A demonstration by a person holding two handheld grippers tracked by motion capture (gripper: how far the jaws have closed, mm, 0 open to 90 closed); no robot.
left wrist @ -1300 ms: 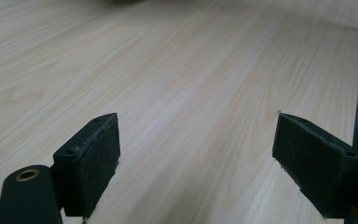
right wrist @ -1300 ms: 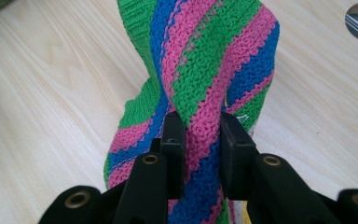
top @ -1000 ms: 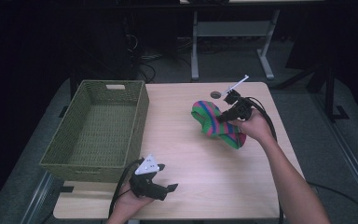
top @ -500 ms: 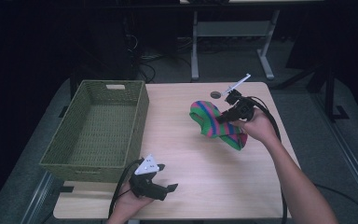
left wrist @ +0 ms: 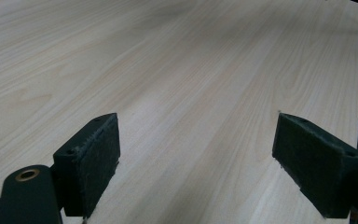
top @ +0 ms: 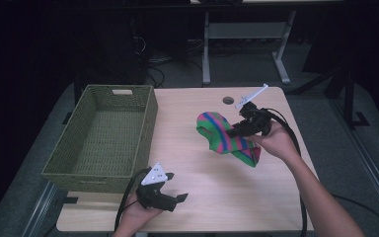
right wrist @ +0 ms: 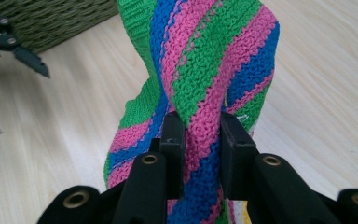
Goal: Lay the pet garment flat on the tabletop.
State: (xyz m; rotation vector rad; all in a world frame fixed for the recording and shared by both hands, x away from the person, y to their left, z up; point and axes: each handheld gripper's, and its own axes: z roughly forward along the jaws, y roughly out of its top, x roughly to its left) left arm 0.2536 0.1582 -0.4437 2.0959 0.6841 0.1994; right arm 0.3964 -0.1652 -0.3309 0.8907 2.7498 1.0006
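Note:
A knitted cloth [top: 222,133] striped in green, pink and blue sits at the right middle of the table, partly lifted. My right gripper [top: 237,131] is shut on a fold of it; in the right gripper view the jaws pinch the striped cloth [right wrist: 205,70] with my right gripper [right wrist: 198,140] closed around the knit. My left gripper [top: 170,195] rests low at the table's front edge, open. Its pads [left wrist: 95,163] stand wide apart over bare wood, my left gripper [left wrist: 196,168] holding nothing.
A green woven basket [top: 143,123] stands at the table's left side, with nothing seen inside. A small round hole [top: 228,100] marks the tabletop near the far edge. The basket's wall [right wrist: 51,23] and the other gripper [right wrist: 9,44] appear beyond the cloth.
The right gripper has raised the cloth slightly and shifted it a little left. The left gripper has stayed put.

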